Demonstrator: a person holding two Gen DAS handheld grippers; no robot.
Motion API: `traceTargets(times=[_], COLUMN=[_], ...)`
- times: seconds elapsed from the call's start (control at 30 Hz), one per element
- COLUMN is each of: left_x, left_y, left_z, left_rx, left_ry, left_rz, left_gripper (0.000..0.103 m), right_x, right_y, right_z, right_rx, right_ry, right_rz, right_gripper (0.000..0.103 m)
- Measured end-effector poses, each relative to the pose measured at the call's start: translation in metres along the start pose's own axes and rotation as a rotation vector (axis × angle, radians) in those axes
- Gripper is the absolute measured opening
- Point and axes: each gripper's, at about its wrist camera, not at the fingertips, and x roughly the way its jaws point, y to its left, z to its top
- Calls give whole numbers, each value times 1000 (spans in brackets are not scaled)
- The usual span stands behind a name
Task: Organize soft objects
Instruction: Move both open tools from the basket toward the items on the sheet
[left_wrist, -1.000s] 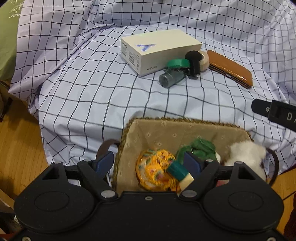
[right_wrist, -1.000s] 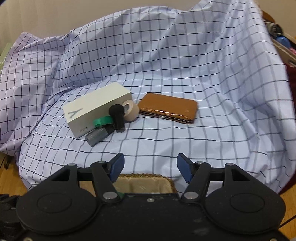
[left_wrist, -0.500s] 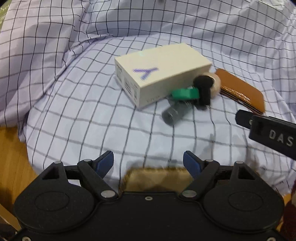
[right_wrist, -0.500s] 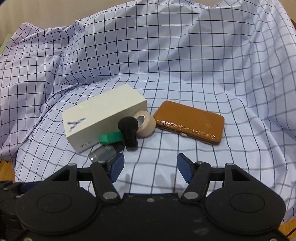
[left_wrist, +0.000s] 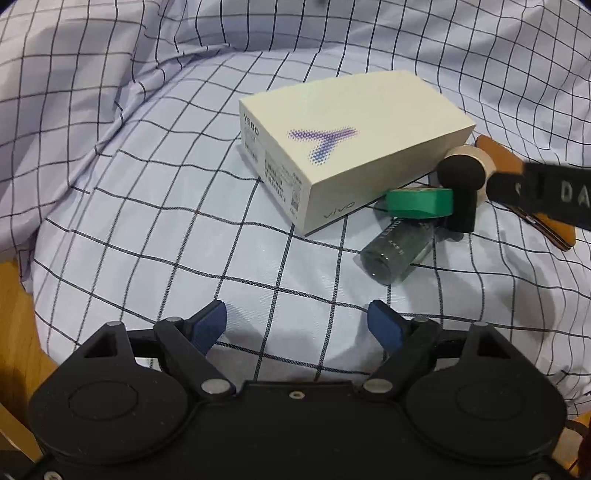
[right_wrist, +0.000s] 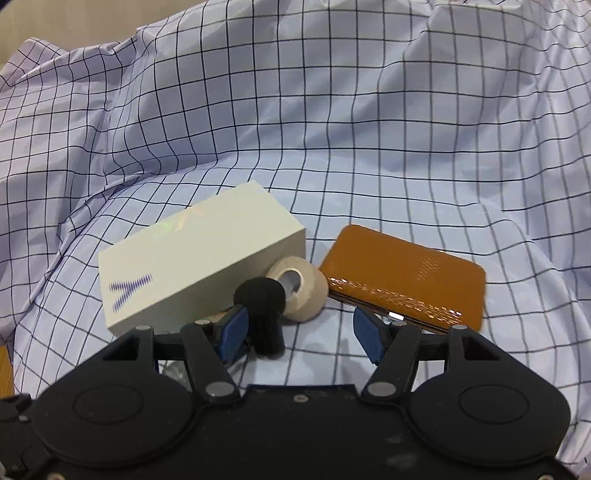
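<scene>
A cluster of objects lies on the checked cloth (left_wrist: 147, 206). A white phone box (left_wrist: 351, 144) (right_wrist: 199, 266) has a green tape roll (left_wrist: 419, 202), a grey bottle (left_wrist: 397, 251), a black mushroom-shaped piece (left_wrist: 460, 184) (right_wrist: 264, 310), a beige tape roll (right_wrist: 299, 290) and a brown wallet (right_wrist: 406, 280) beside it. My left gripper (left_wrist: 297, 326) is open and empty, short of the bottle. My right gripper (right_wrist: 299, 332) is open and empty, its left finger beside the black piece, the beige roll just ahead. Its finger crosses the left wrist view (left_wrist: 546, 194).
The cloth rises in folds behind the objects (right_wrist: 332, 110). Wooden floor (left_wrist: 14, 332) shows at the left edge below the cloth.
Both grippers moved forward toward the cluster. The basket with the soft toys has dropped out of both views. The right gripper now reaches the black piece and the beige roll.
</scene>
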Motion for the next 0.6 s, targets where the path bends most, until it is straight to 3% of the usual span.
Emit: traceTargets(times=[0.33,0.6], left_x=[8,11], left_y=[-3,1], left_z=[1,2], left_rx=[32,33], left_ry=[-8,-6], left_rz=[31,22], left_gripper=[95,97], right_x=[27,10], right_y=[4,-24], right_z=[10,1], right_rx=[40,146], right_ry=[25,6], right_rz=[14,-41], right_gripper=[63,64])
